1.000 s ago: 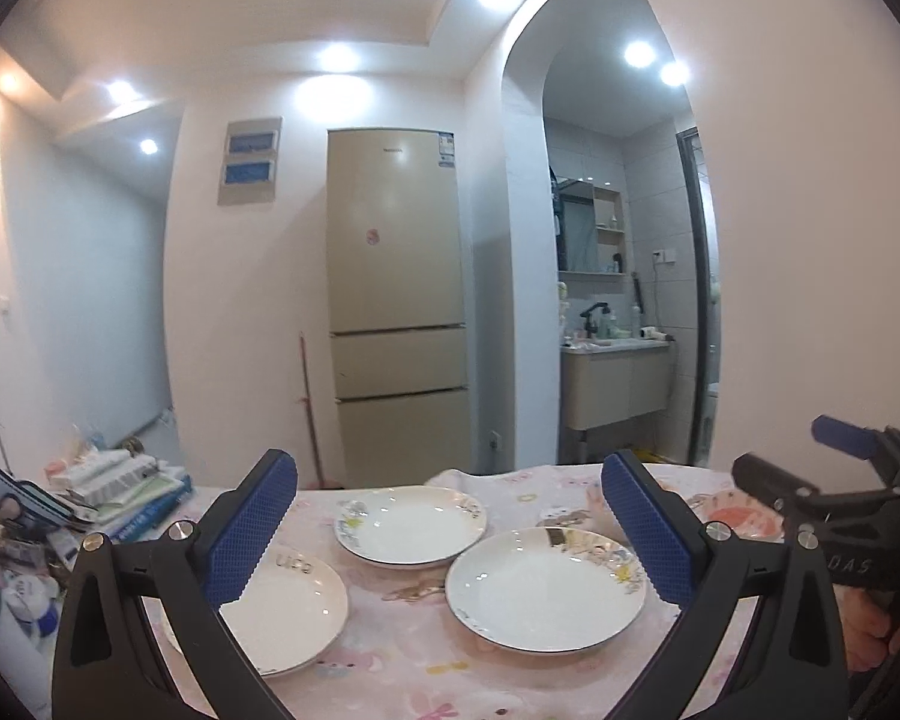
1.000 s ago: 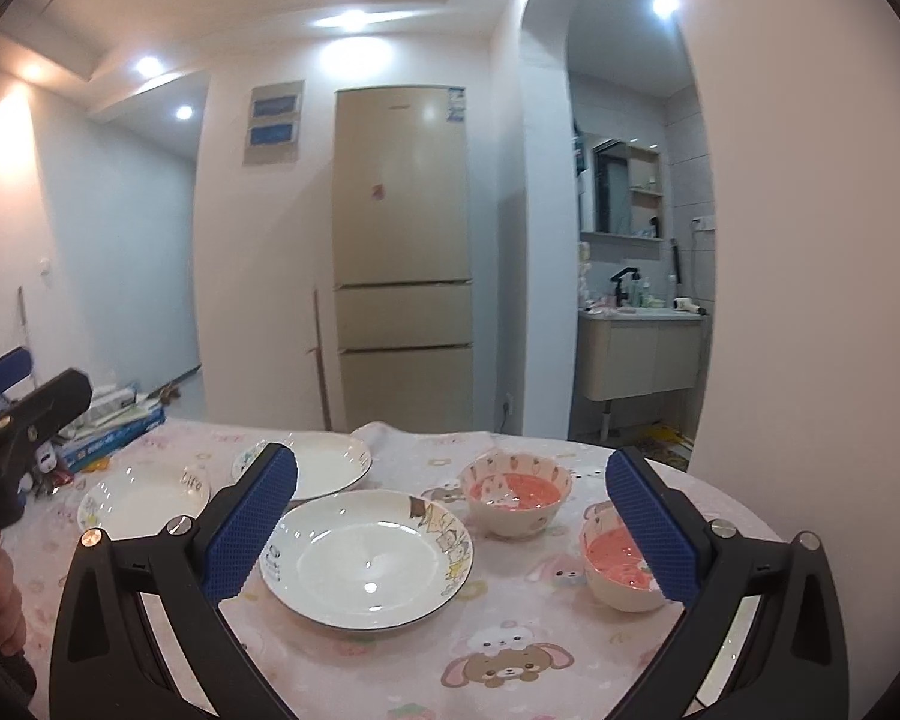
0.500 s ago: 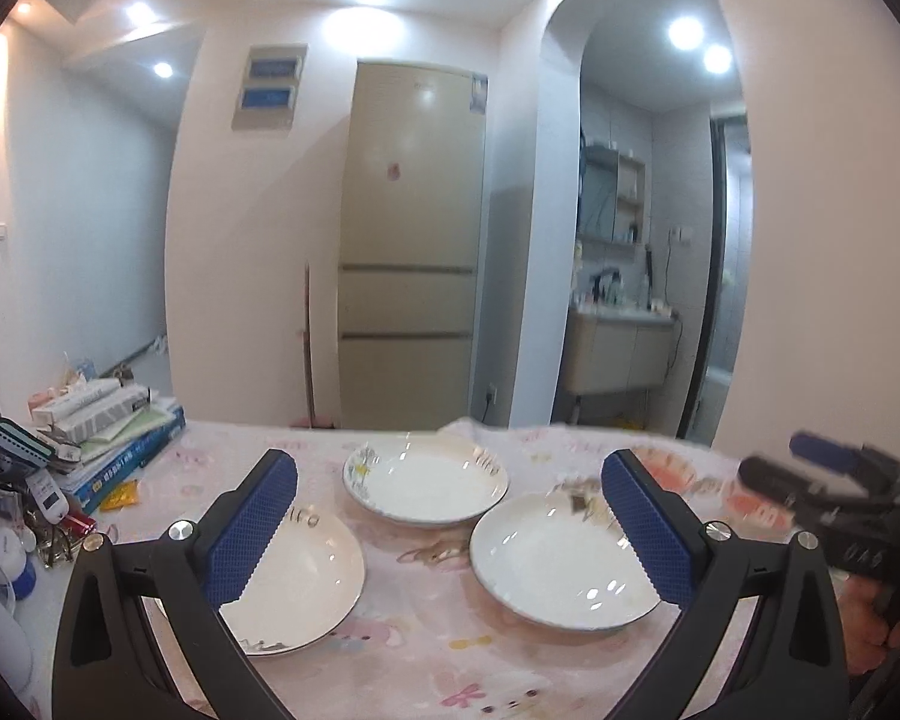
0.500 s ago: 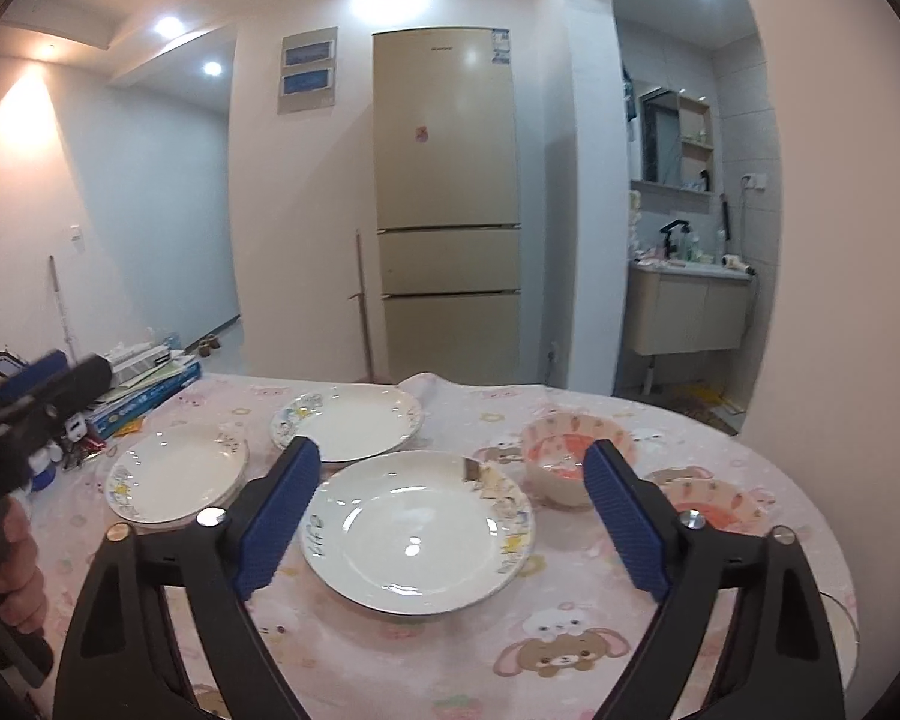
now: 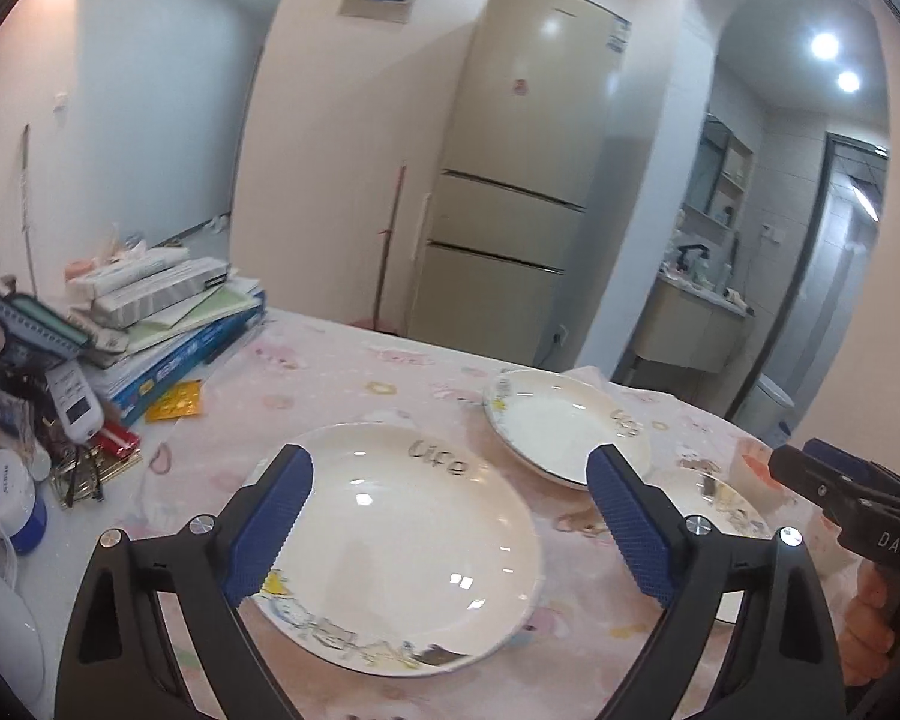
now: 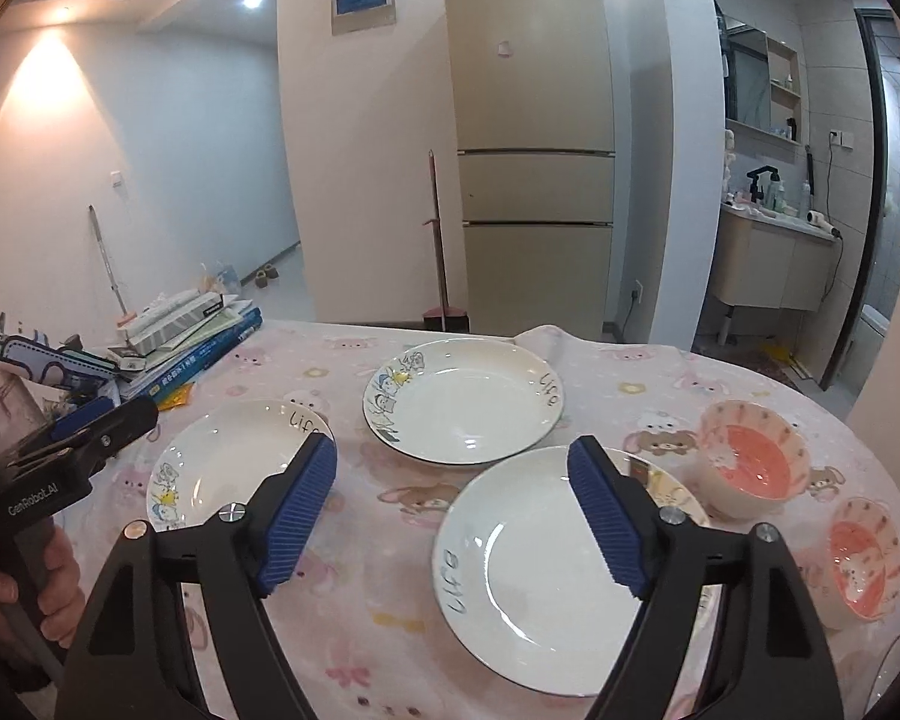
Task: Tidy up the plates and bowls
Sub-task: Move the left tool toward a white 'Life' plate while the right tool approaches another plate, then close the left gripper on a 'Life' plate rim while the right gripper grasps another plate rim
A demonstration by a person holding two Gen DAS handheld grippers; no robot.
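Three white plates with cartoon rims lie on the pink tablecloth: a left plate (image 5: 402,552) (image 6: 228,462), a far plate (image 5: 564,426) (image 6: 462,402) and a near right plate (image 6: 540,588) (image 5: 720,498). Two pink bowls (image 6: 750,456) (image 6: 864,558) stand to the right. My left gripper (image 5: 450,510) (image 6: 126,411) hovers low over the left plate, its jaws closing but still wide, with no pad touching the plate. My right gripper (image 6: 453,510) (image 5: 798,456) stands open above the near right plate's left edge, holding nothing.
Books and boxes (image 5: 168,312) are stacked at the table's left side, with small clutter and a white jar (image 5: 6,498) nearer me. A fridge (image 6: 534,138) stands behind the table and a bathroom doorway (image 6: 780,228) opens at the right. A hand (image 6: 30,570) grips the left tool.
Both views swung left and dipped toward the table. The left gripper came in low over the left plate. The right gripper's jaws narrowed; the left's narrowed slightly.
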